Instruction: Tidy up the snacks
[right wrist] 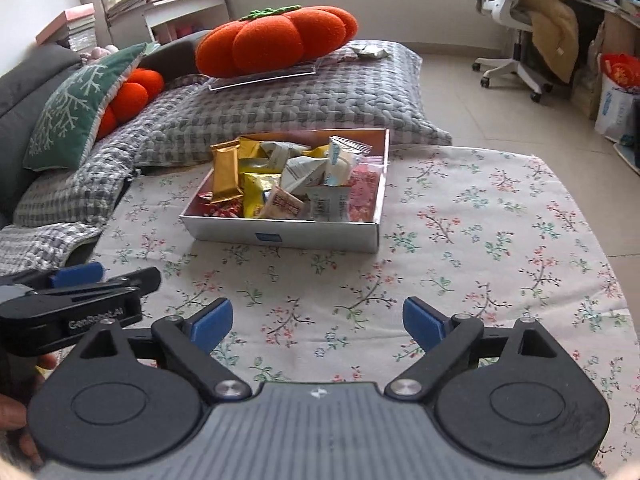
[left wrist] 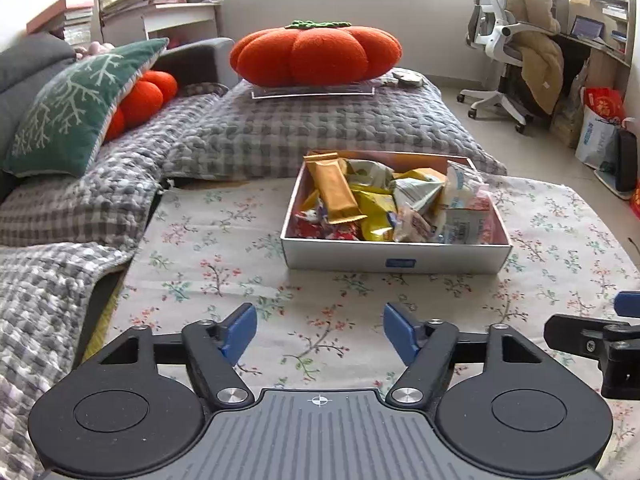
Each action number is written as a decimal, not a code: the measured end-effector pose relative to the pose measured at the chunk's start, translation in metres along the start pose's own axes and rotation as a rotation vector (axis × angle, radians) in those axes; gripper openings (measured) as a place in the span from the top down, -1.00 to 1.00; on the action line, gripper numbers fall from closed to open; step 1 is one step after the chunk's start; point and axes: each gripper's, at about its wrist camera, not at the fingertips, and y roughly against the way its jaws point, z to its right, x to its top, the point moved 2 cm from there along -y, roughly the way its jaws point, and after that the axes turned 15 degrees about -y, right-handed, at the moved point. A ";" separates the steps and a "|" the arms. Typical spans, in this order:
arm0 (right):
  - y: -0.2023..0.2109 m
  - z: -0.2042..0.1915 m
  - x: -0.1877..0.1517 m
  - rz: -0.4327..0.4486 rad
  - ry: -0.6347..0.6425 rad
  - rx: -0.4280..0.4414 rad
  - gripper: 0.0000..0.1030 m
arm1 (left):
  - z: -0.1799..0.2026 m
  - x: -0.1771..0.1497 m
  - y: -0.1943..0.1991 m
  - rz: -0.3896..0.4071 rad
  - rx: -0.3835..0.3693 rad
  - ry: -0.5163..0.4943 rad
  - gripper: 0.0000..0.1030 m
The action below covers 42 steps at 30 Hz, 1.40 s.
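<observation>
A shallow white box (left wrist: 394,258) (right wrist: 280,234) stands on the floral tablecloth, full of snack packets. A gold bar (left wrist: 334,190) (right wrist: 225,176) lies at its left, yellow packets (left wrist: 376,210) (right wrist: 258,196) in the middle, white and clear packets (left wrist: 466,204) (right wrist: 340,164) at the right. My left gripper (left wrist: 319,334) is open and empty, hovering over the cloth in front of the box. My right gripper (right wrist: 318,322) is open and empty, also in front of the box. Each gripper shows at the edge of the other's view.
The table with floral cloth (left wrist: 208,264) (right wrist: 480,240) stands against a sofa with a grey checked cover (left wrist: 280,132). An orange pumpkin cushion (left wrist: 316,54) (right wrist: 272,38) rests on a clear tray. A green cushion (left wrist: 76,108) lies left. An office chair (left wrist: 508,52) stands far right.
</observation>
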 end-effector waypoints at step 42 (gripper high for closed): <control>-0.016 -0.017 -0.013 -0.005 0.050 -0.111 -0.99 | -0.008 0.000 -0.005 -0.021 -0.022 0.055 -0.99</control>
